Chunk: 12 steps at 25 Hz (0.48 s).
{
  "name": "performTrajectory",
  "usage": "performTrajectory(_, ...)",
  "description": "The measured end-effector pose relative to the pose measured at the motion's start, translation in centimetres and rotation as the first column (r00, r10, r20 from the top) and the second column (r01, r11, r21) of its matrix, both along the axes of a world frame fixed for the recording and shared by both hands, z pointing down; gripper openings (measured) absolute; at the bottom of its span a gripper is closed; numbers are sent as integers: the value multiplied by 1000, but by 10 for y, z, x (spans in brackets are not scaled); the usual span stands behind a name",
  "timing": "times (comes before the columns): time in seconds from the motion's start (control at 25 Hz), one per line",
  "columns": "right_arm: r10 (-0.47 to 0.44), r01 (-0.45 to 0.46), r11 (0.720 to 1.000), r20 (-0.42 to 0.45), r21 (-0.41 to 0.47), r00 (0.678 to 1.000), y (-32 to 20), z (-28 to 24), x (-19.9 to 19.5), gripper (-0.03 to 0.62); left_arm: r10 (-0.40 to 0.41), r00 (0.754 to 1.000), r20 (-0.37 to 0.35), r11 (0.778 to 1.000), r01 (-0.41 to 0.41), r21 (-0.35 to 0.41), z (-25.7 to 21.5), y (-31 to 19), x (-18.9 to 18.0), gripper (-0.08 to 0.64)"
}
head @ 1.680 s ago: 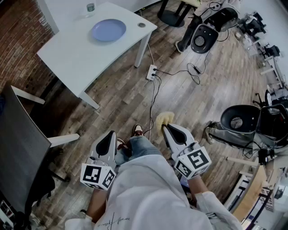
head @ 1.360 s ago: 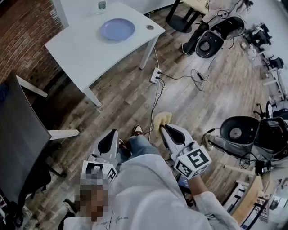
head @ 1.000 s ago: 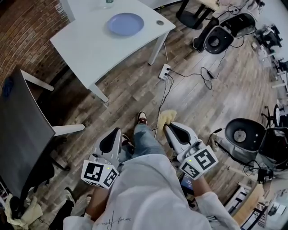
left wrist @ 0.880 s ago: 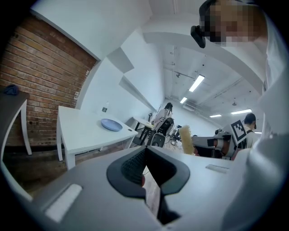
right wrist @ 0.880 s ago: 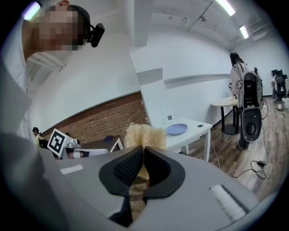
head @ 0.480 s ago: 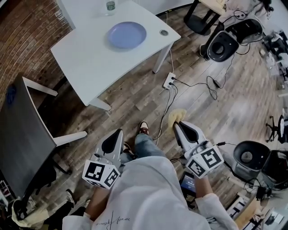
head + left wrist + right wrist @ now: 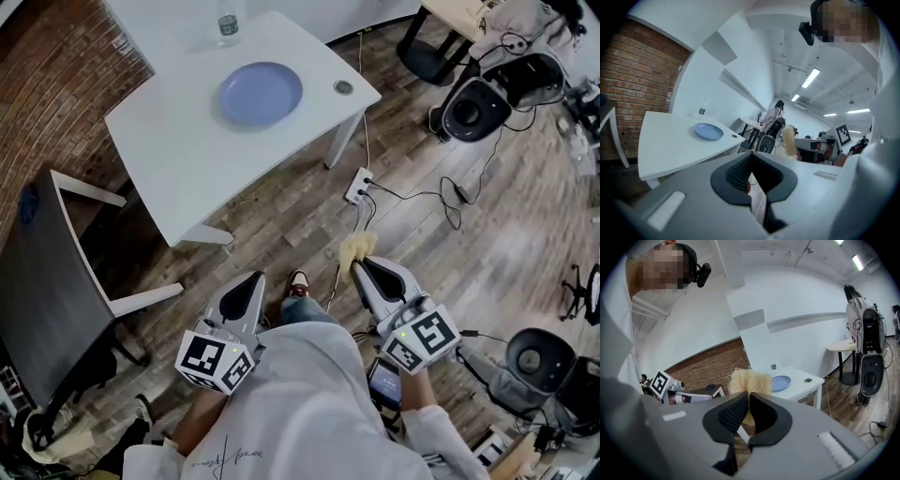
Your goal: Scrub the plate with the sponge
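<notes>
Since the earlier frames, the table [image 7: 178,159] and the plate [image 7: 261,94] have dropped lower in the head view, closer to both grippers.

Head view: the left gripper [image 7: 251,278] and the right gripper [image 7: 359,266] are side by side over wooden floor. The sponge [image 7: 356,248] projects beyond the right fingertips. The plate lies well ahead of both, set back from the table's near edges, with a bottle [image 7: 226,26] beyond it. Open floor separates the fingertips from the table edge. A power strip [image 7: 359,185] with cables lies ahead of the right fingers. A chair [image 7: 56,281] stands to the left of the left fingers.

Left gripper view: the jaws are pressed together with nothing between them. The plate [image 7: 708,131] is ahead and left of the fingertips, and the table corner [image 7: 738,139] lies between.

Right gripper view: the jaws are clamped on the sponge [image 7: 750,379]. The plate [image 7: 780,382] shows just right of the sponge, well beyond the fingertips.
</notes>
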State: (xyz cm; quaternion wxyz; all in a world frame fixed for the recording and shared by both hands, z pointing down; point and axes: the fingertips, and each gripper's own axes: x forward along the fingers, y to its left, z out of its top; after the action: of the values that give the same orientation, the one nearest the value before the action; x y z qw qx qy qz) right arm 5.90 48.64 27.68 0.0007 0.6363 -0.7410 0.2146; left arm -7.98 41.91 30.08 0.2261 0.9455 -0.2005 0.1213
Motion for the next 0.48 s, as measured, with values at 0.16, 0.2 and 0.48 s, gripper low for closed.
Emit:
performTrajectory(0.16,-22,22,1000,14,3,1000,-7,4,19,25,1,1000,13,1000,-2,8,-3,-5,24,15)
performTrajectory(0.2,-29,29,1000,15,4,999,-9,4,23,25,-3,1000,11,1000,3,11,-3,-7,29,15)
performTrajectory(0.48,-21,23,999,40,-28,999,-17,10,47,25,2,1000,20,1000,-1,-13,-2,-21,49,15)
